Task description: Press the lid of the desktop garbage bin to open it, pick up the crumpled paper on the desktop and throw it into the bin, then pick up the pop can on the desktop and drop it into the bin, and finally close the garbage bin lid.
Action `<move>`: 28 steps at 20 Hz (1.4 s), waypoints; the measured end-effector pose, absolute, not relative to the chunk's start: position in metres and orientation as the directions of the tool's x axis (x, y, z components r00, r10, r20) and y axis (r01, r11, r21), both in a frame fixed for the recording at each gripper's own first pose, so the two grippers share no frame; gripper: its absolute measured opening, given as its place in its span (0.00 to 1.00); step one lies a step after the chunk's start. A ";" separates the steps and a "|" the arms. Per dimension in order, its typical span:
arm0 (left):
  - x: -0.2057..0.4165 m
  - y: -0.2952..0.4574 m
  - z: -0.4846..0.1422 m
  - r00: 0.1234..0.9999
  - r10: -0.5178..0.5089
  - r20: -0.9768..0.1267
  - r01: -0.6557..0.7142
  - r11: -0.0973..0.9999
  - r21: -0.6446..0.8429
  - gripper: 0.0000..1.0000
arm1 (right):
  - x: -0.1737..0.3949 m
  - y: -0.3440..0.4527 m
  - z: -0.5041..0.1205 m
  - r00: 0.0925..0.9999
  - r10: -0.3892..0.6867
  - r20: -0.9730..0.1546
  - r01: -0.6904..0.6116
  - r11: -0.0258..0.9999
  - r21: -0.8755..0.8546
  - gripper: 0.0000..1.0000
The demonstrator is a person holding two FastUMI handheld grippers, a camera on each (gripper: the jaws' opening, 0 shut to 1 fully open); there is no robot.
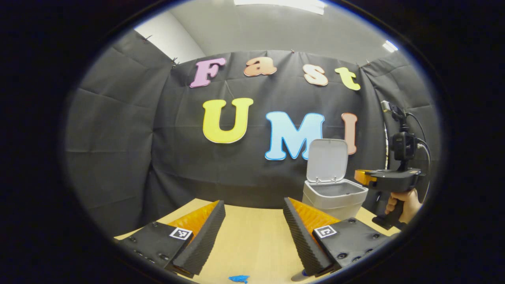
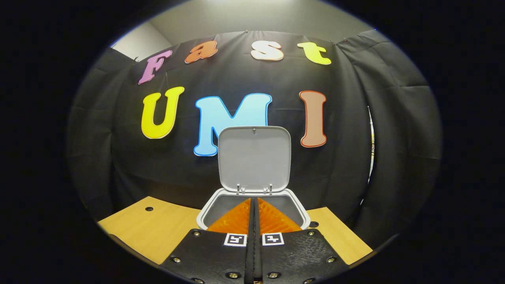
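Right gripper [image 2: 254,205] jaws together over one bin [image 2: 303,219], lid [image 2: 254,157] up, left gripper [image 1: 254,209] jaws apart

The bin [image 2: 252,205] and its raised lid [image 2: 254,157] look like smooth matt plastic, with small shiny metal hinges [image 2: 254,189]. The surface [image 1: 252,236] is pale wood-grain laminate, smooth with a slight sheen. The booth wall [image 1: 118,157] is matt creased cloth. The left claw [image 1: 254,225] has ribbed, rough-looking fingers [image 1: 201,240].
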State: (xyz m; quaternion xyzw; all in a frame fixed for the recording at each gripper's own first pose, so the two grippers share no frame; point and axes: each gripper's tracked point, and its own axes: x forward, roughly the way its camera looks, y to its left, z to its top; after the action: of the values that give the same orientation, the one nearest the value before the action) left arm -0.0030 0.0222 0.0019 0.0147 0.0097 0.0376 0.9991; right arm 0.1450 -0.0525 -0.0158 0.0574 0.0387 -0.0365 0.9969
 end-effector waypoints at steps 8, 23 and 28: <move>-0.005 0.015 0.002 0.998 0.052 -0.018 -0.051 0.998 0.025 0.97 | 0.110 -0.051 -0.015 0.993 -0.096 -0.075 0.100 0.993 0.059 0.06; -0.009 0.004 -0.004 0.999 0.005 -0.039 -0.004 1.000 0.020 0.97 | 0.063 -0.037 -0.027 0.995 -0.073 -0.071 0.075 0.997 0.023 0.79; -0.011 0.001 -0.006 0.999 -0.006 -0.047 0.007 1.000 0.019 0.97 | 0.050 -0.037 -0.027 0.995 -0.076 -0.065 0.079 0.996 0.047 0.85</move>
State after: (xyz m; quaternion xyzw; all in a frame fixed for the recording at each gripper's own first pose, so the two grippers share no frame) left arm -0.0107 0.0015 -0.0061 0.0096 0.0236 -0.0034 0.9997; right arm 0.0499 -0.0375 -0.0270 0.0250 0.0317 -0.0387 0.9984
